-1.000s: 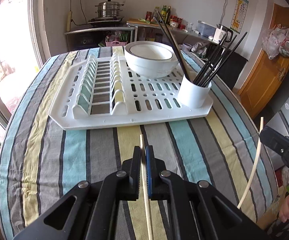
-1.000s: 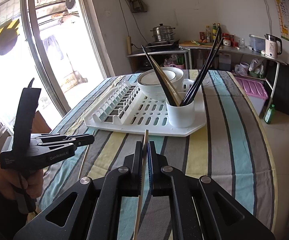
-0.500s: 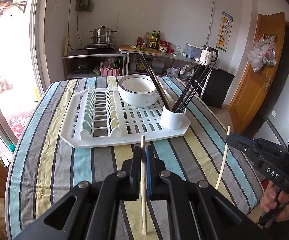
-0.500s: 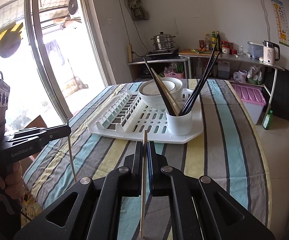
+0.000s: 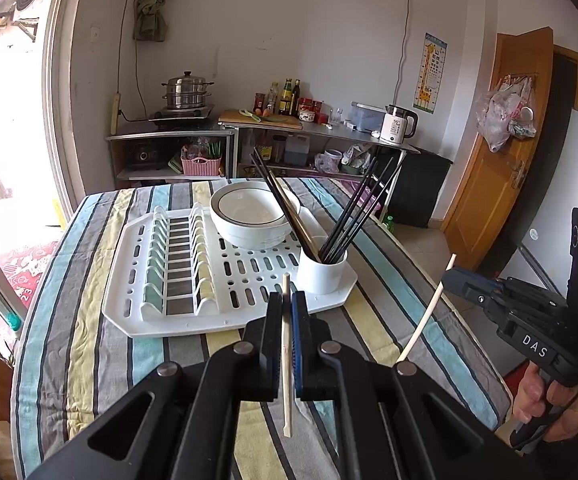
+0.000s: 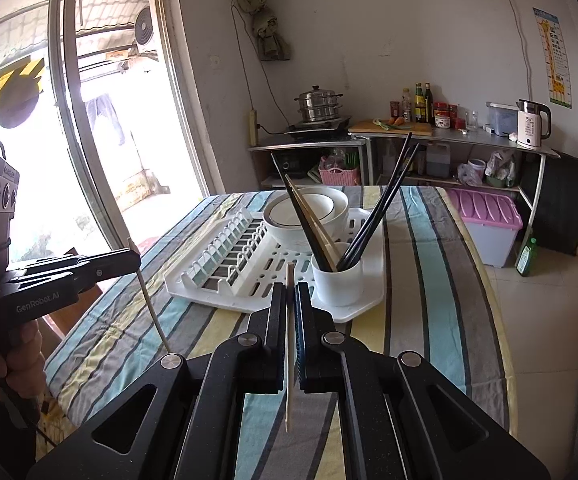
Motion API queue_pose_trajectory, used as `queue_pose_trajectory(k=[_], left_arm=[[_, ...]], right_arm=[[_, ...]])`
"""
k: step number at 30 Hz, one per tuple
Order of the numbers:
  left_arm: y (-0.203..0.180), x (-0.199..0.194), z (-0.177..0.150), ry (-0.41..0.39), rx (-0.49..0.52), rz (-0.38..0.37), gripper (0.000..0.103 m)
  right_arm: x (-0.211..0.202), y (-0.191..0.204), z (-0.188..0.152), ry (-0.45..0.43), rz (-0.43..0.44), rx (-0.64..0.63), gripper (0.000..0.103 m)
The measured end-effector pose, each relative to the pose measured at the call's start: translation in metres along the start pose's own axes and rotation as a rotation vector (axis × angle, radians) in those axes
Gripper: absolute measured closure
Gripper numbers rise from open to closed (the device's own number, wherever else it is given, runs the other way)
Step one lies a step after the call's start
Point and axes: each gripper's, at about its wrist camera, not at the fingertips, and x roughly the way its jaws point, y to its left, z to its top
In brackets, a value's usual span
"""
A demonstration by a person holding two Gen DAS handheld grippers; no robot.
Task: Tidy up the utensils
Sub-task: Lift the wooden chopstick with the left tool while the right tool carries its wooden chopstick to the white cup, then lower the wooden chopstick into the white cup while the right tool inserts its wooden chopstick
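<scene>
My left gripper (image 5: 287,300) is shut on a pale wooden chopstick (image 5: 287,400), which stands nearly upright above the striped table. My right gripper (image 6: 290,292) is shut on a second pale chopstick (image 6: 288,396) in the same way. Each gripper also shows in the other's view: the right gripper (image 5: 451,276) with its slanted chopstick (image 5: 425,320), the left gripper (image 6: 135,258) with its chopstick (image 6: 151,304). Ahead of both, a white cup (image 5: 323,276) (image 6: 339,280) with several dark chopsticks stands on the near right corner of a white drying rack (image 5: 177,320) (image 6: 217,280).
A white bowl (image 5: 249,216) (image 6: 305,216) sits at the back of the rack. The striped tablecloth (image 5: 89,340) drops off at the table's near and side edges. Behind are kitchen shelves with a pot (image 5: 187,92) and a kettle (image 6: 533,124). A purple bin (image 6: 485,216) is on the floor.
Both grippers have risen and tipped up with their chopsticks; the table and rack now sit lower and farther off. Each gripper has come further into the other's view.
</scene>
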Motion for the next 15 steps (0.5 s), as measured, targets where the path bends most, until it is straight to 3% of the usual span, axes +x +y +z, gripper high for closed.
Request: queue_pose_trajectory(k=[15], left_arm=[[-0.026,0.033,0.083,-0.078,0.04,-0.057,0.098]], right_arm=[[0.012,-0.027,0.067,-0.109,-0.02,0.028,0.099]])
